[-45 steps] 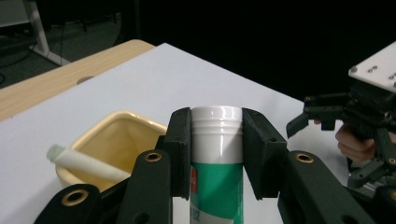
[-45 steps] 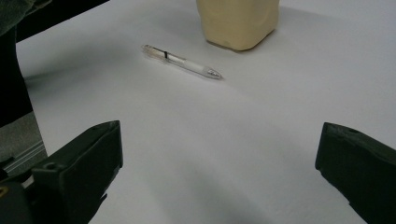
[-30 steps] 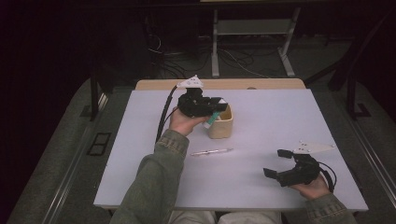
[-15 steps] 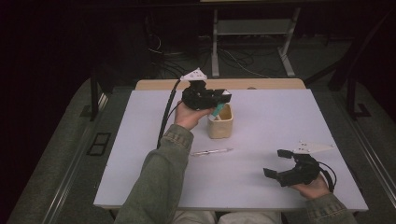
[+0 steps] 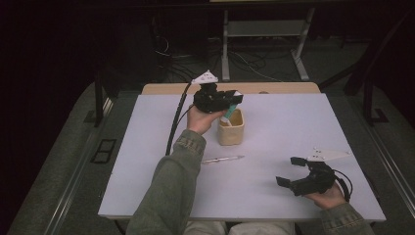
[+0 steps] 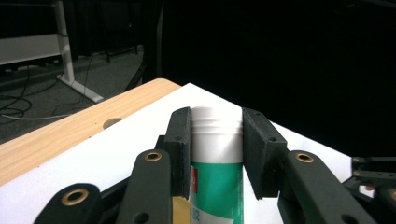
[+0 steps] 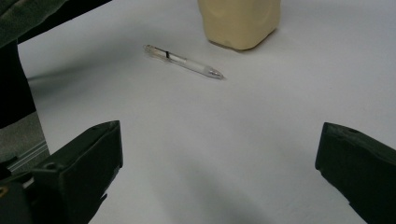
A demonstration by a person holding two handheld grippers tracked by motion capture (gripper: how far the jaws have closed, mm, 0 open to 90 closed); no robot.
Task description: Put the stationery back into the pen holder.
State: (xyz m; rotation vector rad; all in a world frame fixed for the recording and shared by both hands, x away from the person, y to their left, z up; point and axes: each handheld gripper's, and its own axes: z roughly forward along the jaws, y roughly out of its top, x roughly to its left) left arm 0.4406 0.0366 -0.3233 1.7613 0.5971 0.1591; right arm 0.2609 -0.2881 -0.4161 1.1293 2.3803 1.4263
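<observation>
Green-and-white tube (image 6: 217,163) clamped between the pads of the left gripper (image 6: 217,116), jaws drawn in to the tube's width and pressing on both its sides, white ribbed neck poking just past the fingertips. Seen from the high view, hangs tilted from the left gripper (image 5: 234,100) over the beige cup (image 5: 231,131), which stands on the white table (image 5: 293,122) a little far of its middle. Lower end of the tube (image 5: 229,114) at the cup's rim or just inside it; cannot tell whether touching the wall.

Right gripper (image 5: 288,171) low at the near right of the table, well apart from the cup, jaws spread wide with nothing between them. Looks along its jaws (image 7: 219,133) toward a clear pen (image 7: 184,60) lying flat on the table and, beyond it, the cup (image 7: 240,21). Pen (image 5: 222,159) just near of the cup, apart from it and untouched.

Step in hand, by the look of it: putting the tube into the cup, late in the carry, release not yet made.

Next move calls for:
- bringing the tube's lower end squarely over the opening rather than the rim;
- lowering until the end goes well inside;
- spreading the jaws only then, so the tube drops in and not over the edge;
- lifting clear without nudging the cup, which is light-looking and held by nothing.

Pen probably the next thing to pick up.
</observation>
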